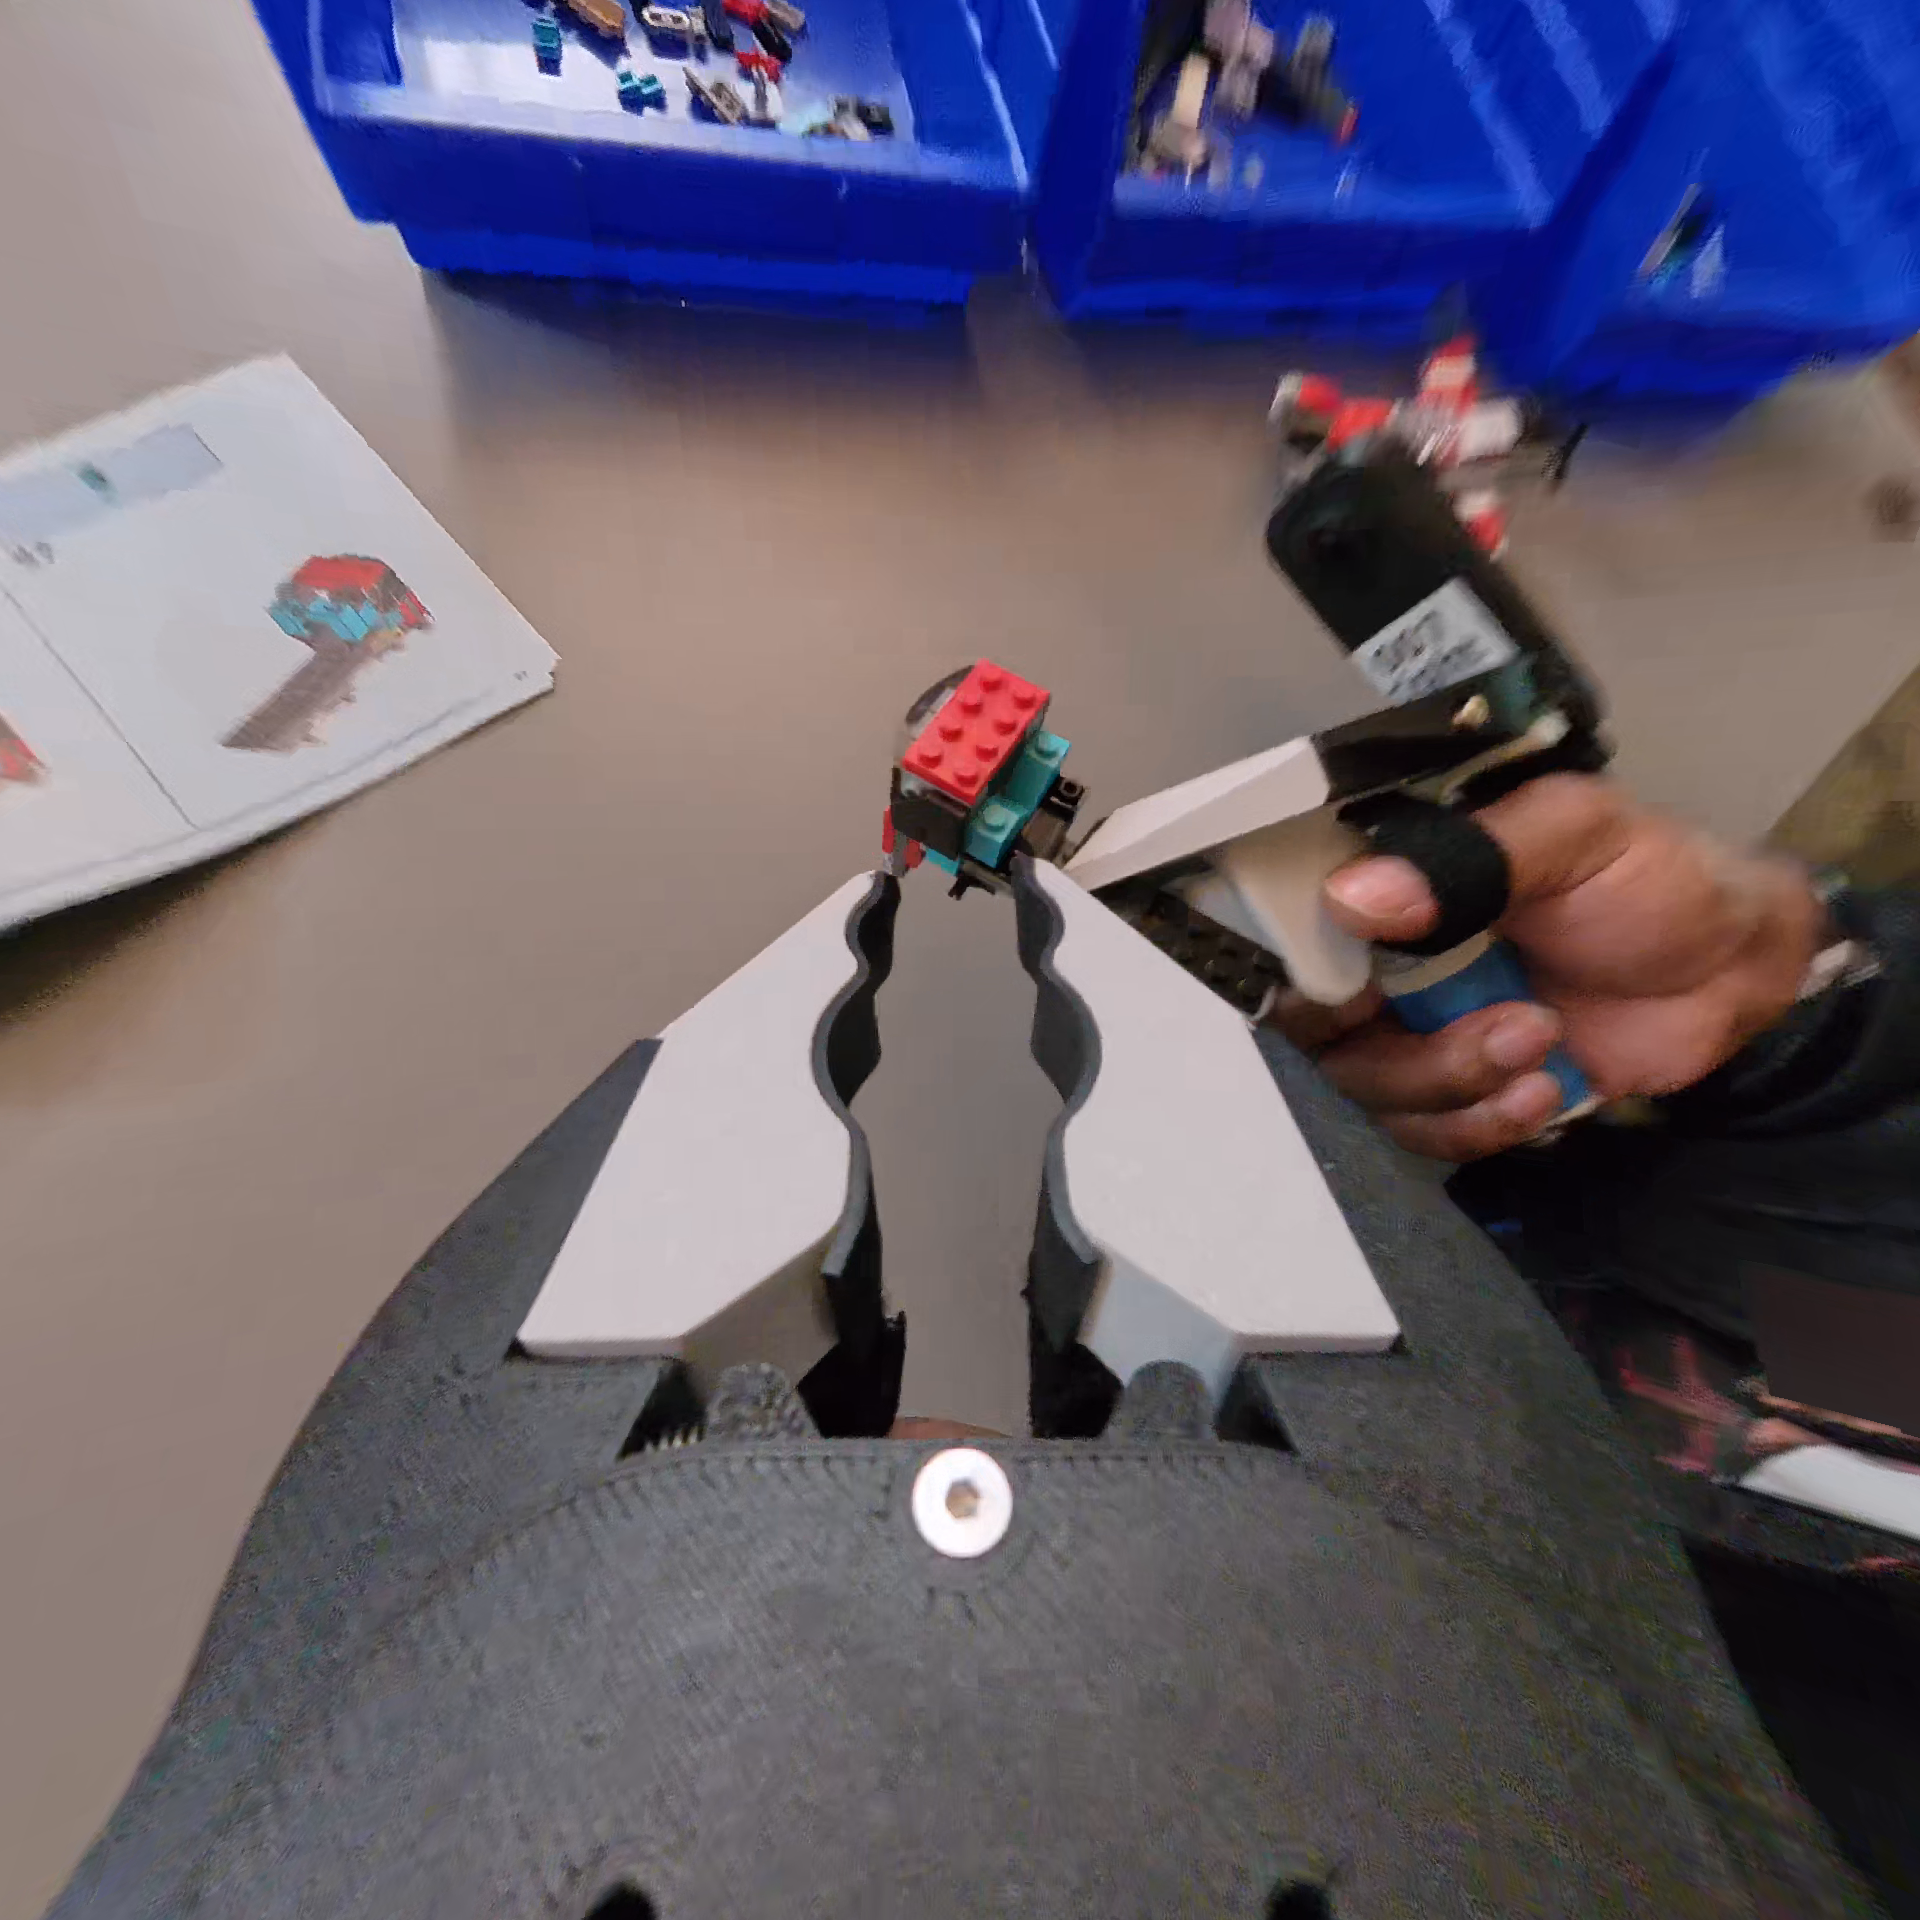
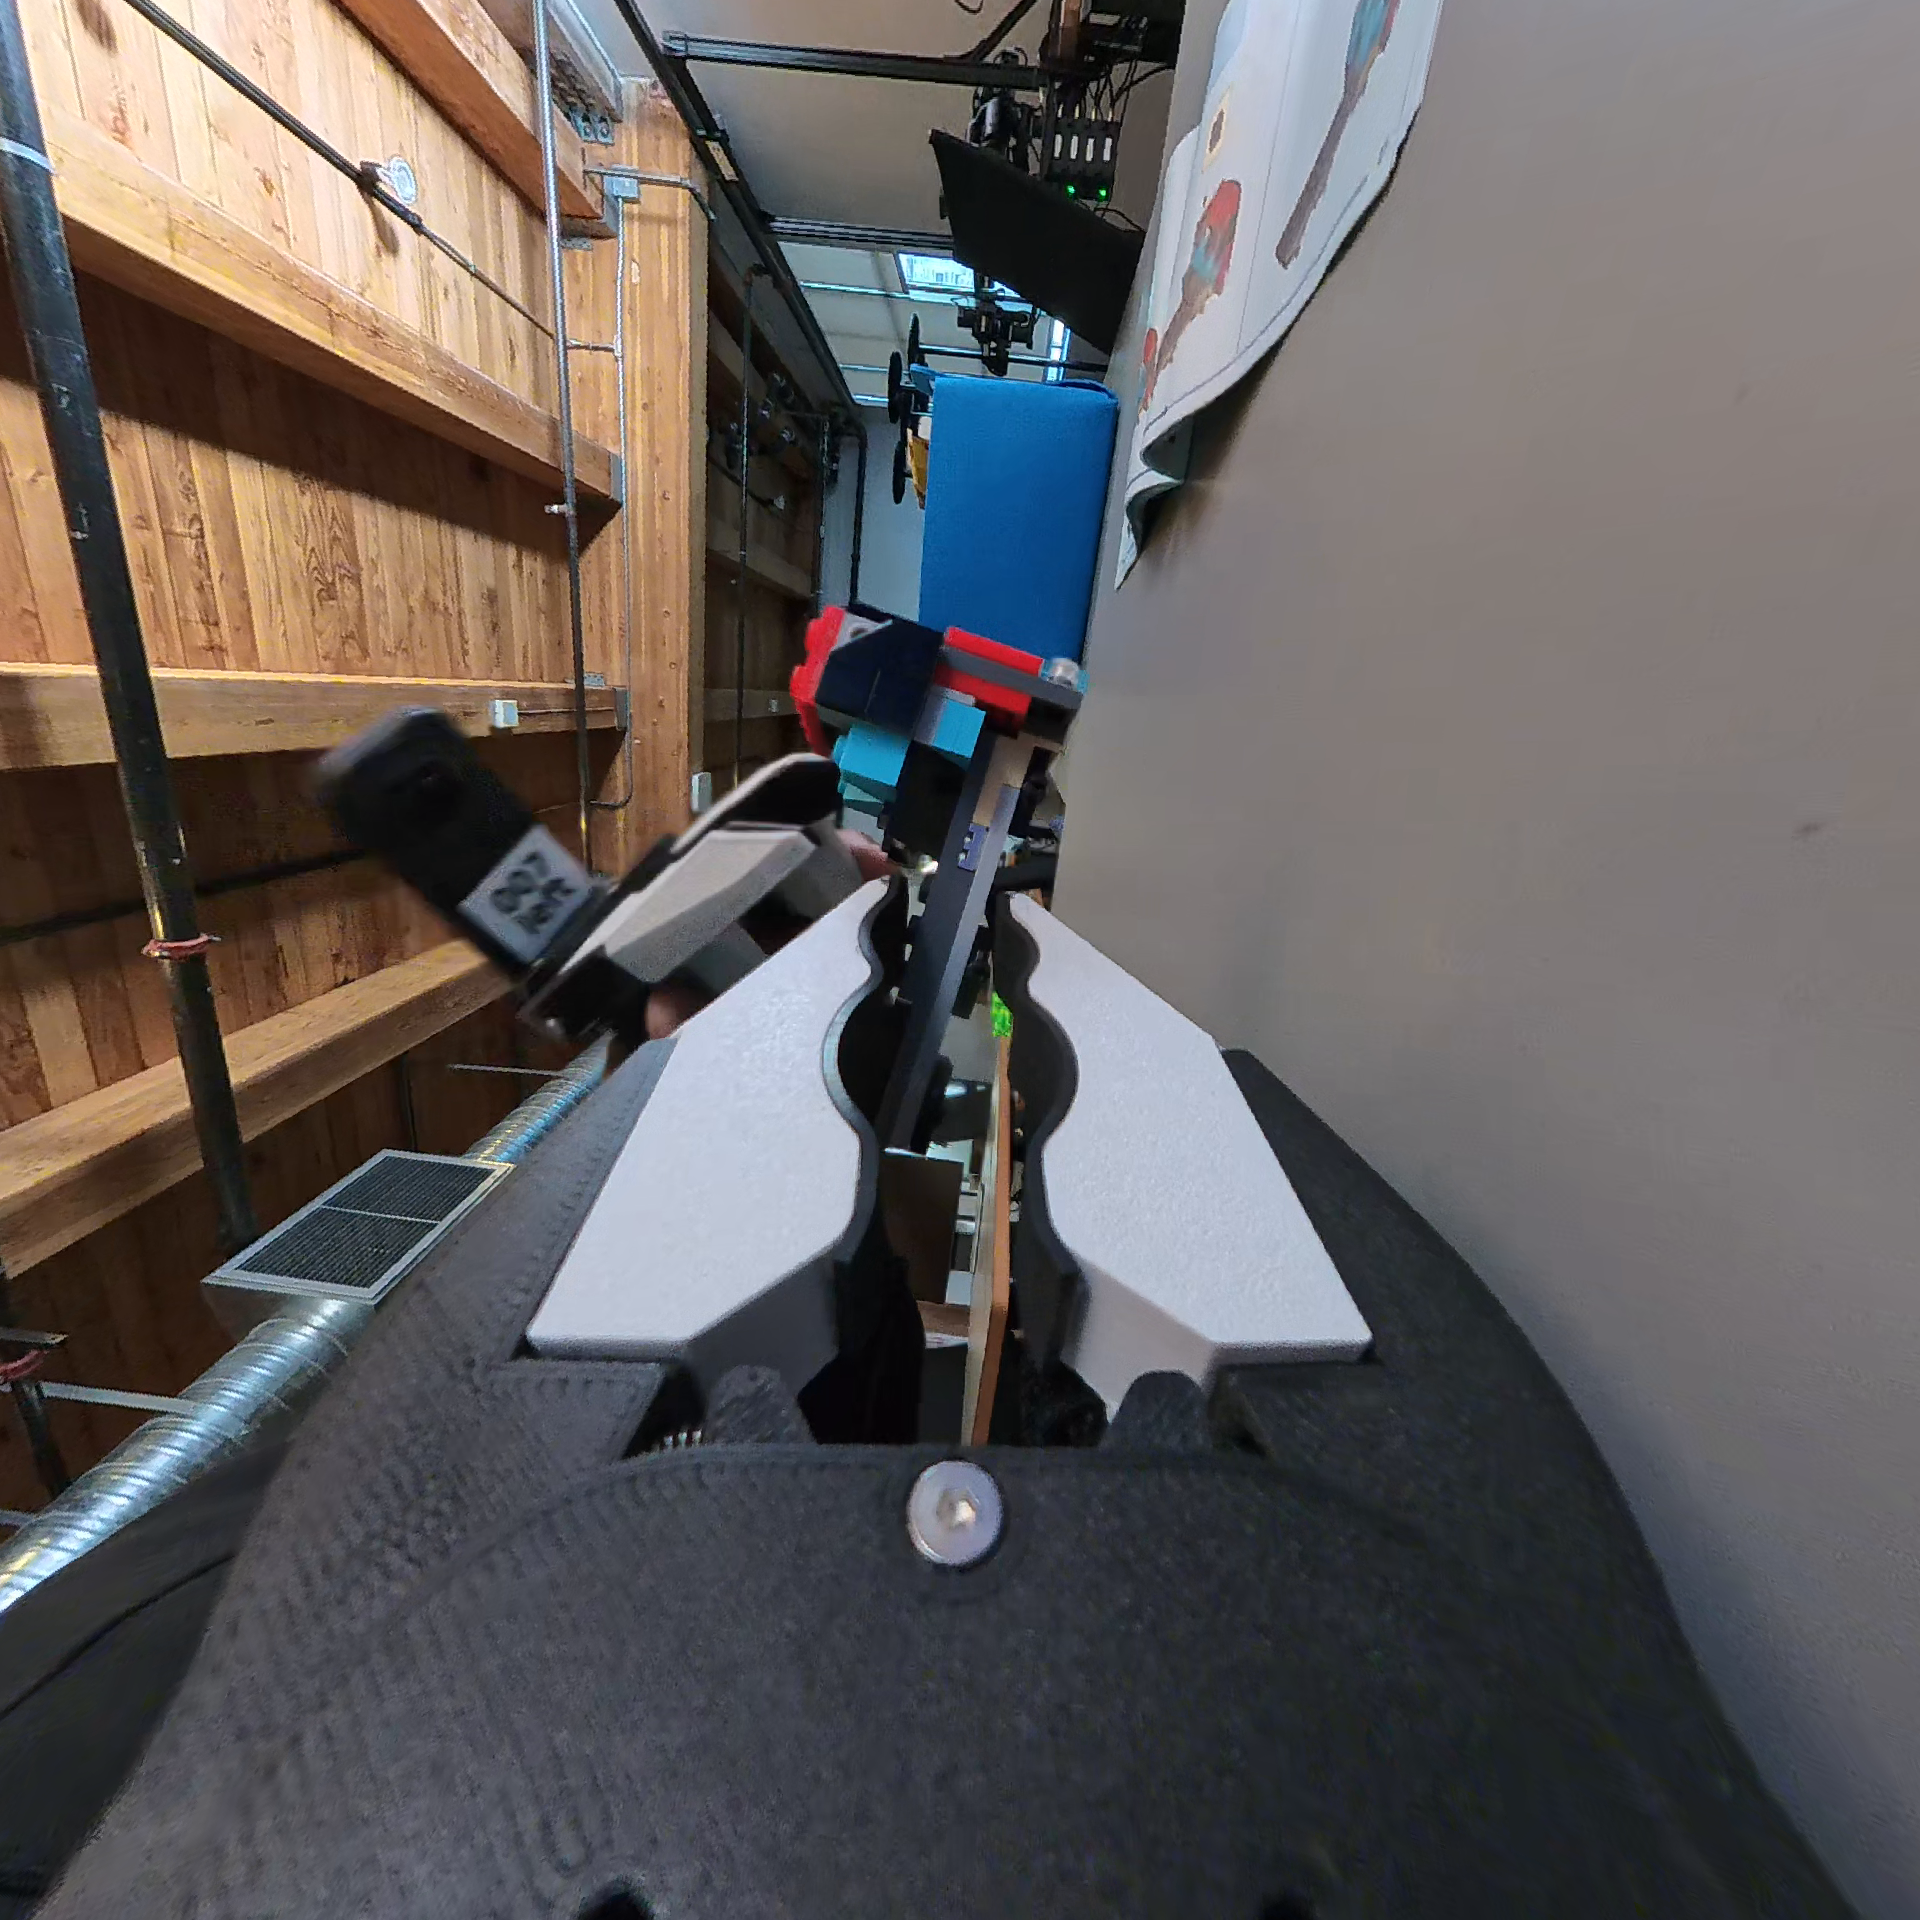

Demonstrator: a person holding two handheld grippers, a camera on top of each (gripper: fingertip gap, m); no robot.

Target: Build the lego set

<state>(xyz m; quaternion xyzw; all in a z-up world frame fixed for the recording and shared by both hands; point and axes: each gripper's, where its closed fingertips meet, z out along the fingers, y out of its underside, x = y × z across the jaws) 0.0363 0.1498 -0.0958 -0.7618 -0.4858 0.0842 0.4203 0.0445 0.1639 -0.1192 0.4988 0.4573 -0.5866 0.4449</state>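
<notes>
A small lego model [image 1: 977, 743] has a red brick on top, teal bricks and black parts, and sits on a long dark stem plate [image 2: 940, 987]. It is held above the table. My right gripper [image 2: 945, 899] is shut on the stem plate, with the model [image 2: 914, 696] just beyond its tips. In the left wrist view my right gripper [image 1: 1091, 862] comes in from the right. My left gripper [image 1: 954, 878] is open, its tips at the model's near lower edge, one on each side. It also shows in the right wrist view [image 2: 821, 821], beside the teal bricks.
An open instruction booklet [image 1: 260, 623] lies on the grey-brown table [image 1: 727, 468] to the left. Blue bins [image 1: 675, 197] with several loose pieces stand along the back. A small red and white assembly [image 1: 1434, 416] sits near the right bin. A hand [image 1: 1610, 935] holds the right gripper. The tips of both grippers are at nearly the same place.
</notes>
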